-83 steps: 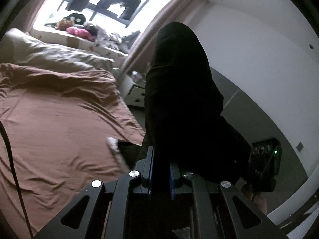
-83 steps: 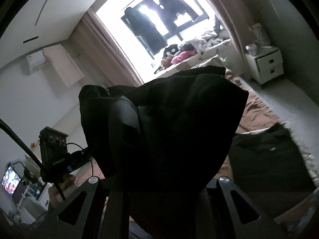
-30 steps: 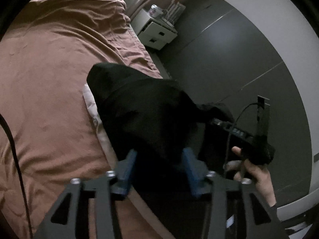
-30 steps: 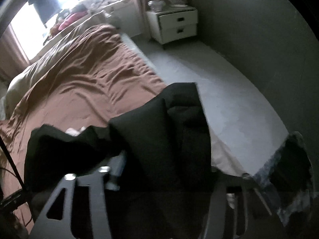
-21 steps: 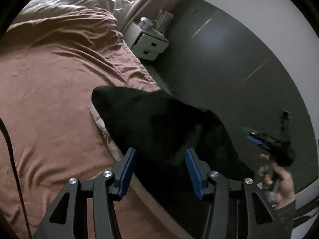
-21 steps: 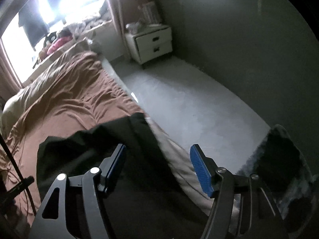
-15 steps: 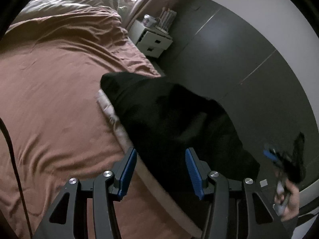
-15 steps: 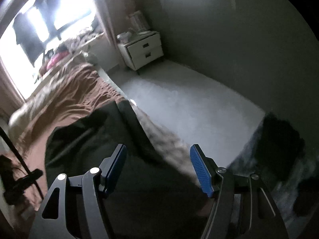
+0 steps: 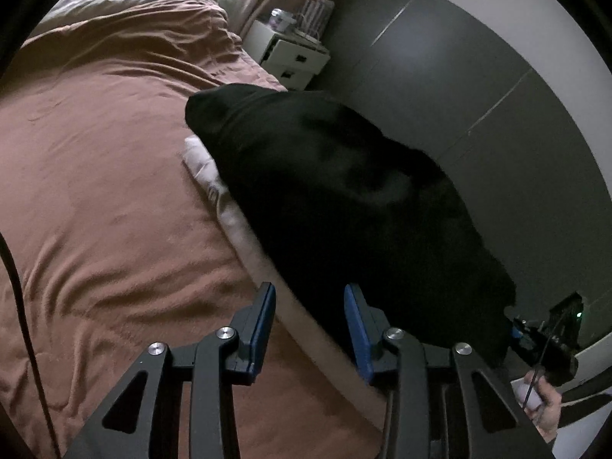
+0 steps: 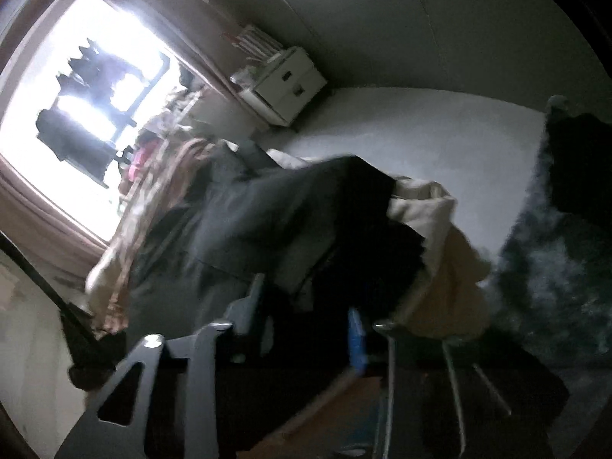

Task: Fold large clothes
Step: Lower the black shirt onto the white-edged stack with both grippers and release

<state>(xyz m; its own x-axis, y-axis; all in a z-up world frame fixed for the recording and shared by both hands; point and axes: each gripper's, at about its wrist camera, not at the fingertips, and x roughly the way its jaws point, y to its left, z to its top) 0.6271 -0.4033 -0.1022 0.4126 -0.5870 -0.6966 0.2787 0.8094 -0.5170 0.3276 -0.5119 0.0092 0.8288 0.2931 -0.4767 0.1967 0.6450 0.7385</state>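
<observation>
Now the black garment [image 9: 344, 199] lies along the edge of the brown bed [image 9: 103, 176]. Left gripper [image 9: 310, 325] has just been narrowing, its jaws apart with nothing between them. Right gripper [image 10: 306, 317] has been closing too; through the blur, whether it clamps cloth is unclear.
</observation>
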